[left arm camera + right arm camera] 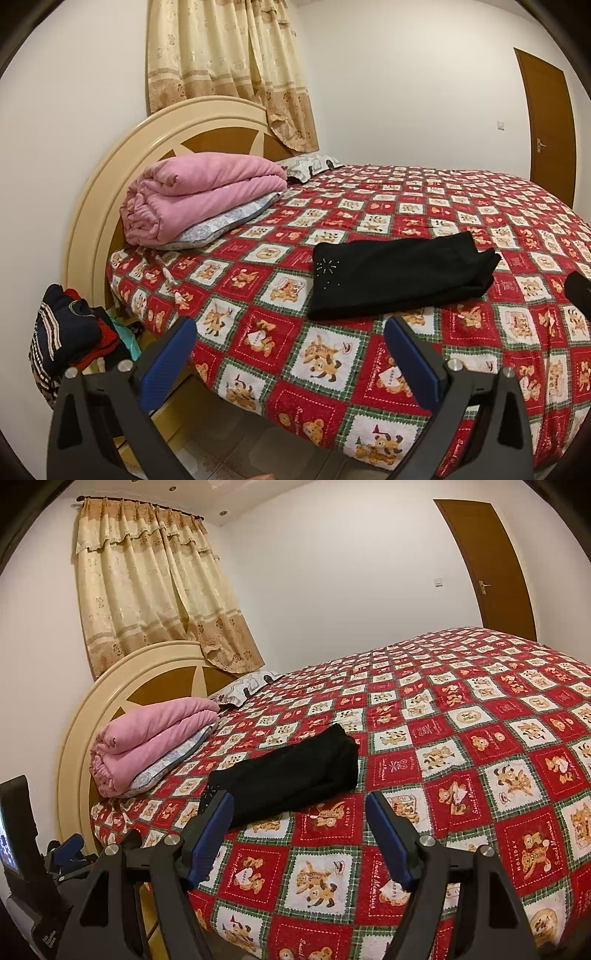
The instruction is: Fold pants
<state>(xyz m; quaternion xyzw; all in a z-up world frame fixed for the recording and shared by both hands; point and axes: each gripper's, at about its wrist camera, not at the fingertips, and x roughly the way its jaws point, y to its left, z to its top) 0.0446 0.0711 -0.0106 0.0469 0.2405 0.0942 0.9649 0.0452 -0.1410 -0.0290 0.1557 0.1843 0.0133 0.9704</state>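
My left hand-held gripper (290,334) and right hand-held gripper (299,808): jaws apart, nothing between. Folded black pants (399,277) flat on bed (332,369), just ahead of both.

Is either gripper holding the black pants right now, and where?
Nothing is held. The left gripper and right gripper both stand open, clear of the folded black pants on the bedspread.

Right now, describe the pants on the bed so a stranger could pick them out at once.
Start at the big bed with the red checked teddy-bear bedspread. Near its front edge, right of the pink blanket stacked by the headboard, lie the black pants, folded flat. They are the only plain black piece on the bedspread, with a small burst of sparkly studs at one corner.
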